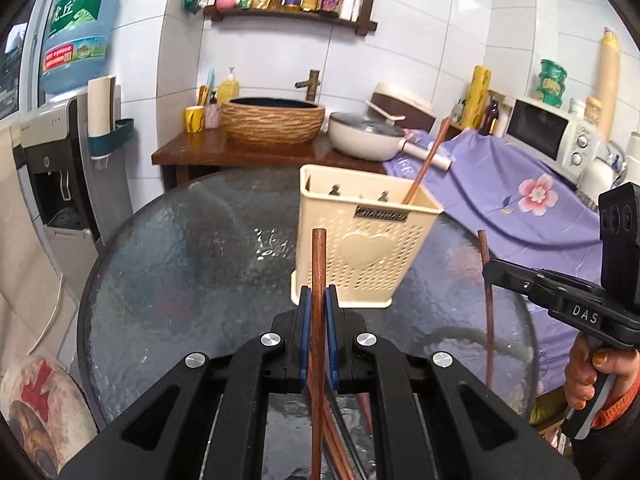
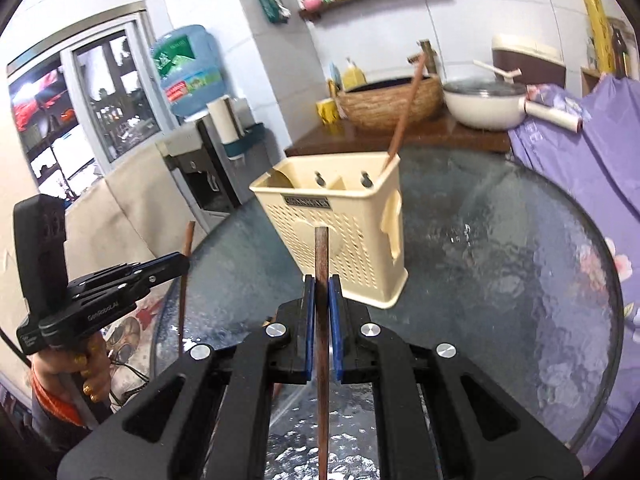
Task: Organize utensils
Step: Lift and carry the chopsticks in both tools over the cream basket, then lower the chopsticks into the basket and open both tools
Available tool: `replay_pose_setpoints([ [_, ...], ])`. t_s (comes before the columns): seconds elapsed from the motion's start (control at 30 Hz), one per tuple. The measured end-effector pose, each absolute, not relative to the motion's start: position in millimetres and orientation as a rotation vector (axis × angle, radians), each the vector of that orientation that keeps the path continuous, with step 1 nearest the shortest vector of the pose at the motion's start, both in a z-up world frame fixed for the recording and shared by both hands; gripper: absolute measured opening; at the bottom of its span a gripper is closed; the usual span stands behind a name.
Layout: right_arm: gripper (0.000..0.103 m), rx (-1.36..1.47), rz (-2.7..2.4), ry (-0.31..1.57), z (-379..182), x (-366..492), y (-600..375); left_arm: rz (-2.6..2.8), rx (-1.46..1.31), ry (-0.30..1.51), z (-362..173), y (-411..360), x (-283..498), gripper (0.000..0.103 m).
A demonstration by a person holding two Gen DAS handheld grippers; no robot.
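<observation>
Chopstick (image 1: pixel 318 280) in tongs (image 1: pixel 319 300), holder (image 1: pixel 368 248) beyond, pan (image 1: pixel 366 136)

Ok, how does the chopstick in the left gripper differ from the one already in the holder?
The chopstick in the left gripper stands nearly upright, clamped between the pads; the chopstick in the holder leans, free of any grip. The first hangs above the glass table; the second sits inside the cream holder. Both are brown wood.

Glass table (image 1: pixel 180 264) mostly bare, free passage left and right of cream utensil holder (image 1: pixel 360 240) near far edge. One chopstick (image 1: pixel 426 162) leans in its right compartment; left compartment unobstructed. Purple cloth (image 1: pixel 500 184) crowds right edge.
</observation>
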State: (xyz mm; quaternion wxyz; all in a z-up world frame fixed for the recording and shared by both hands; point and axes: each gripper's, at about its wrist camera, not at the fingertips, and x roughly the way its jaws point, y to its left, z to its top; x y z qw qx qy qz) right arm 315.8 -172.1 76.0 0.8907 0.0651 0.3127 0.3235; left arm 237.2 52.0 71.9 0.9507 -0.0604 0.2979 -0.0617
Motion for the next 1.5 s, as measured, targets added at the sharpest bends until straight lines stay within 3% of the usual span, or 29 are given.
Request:
replay_pose_setpoints([
  [0.7, 0.008, 0.062, 0.737, 0.495, 159.8, 290.6, -178.0, -0.194, -0.072, 0.474, 149.5, 48.7, 222.2, 0.007],
  [1.17, 0.008, 0.066, 0.661, 0.341, 285.2, 349.2, -161.2, -0.130, -0.144, 0.285, 264.7, 46.2, 290.6, 0.007],
  [1.33, 0.008, 0.075, 0.605, 0.336, 286.8, 374.7, -155.8, -0.084, -0.136, 0.272, 255.3, 38.4, 314.5, 0.007],
  [1.5, 0.008, 0.088, 0.565, 0.398, 241.7, 396.4, -151.3, -0.061, -0.133, 0.337, 212.6, 36.0, 334.8, 0.007],
])
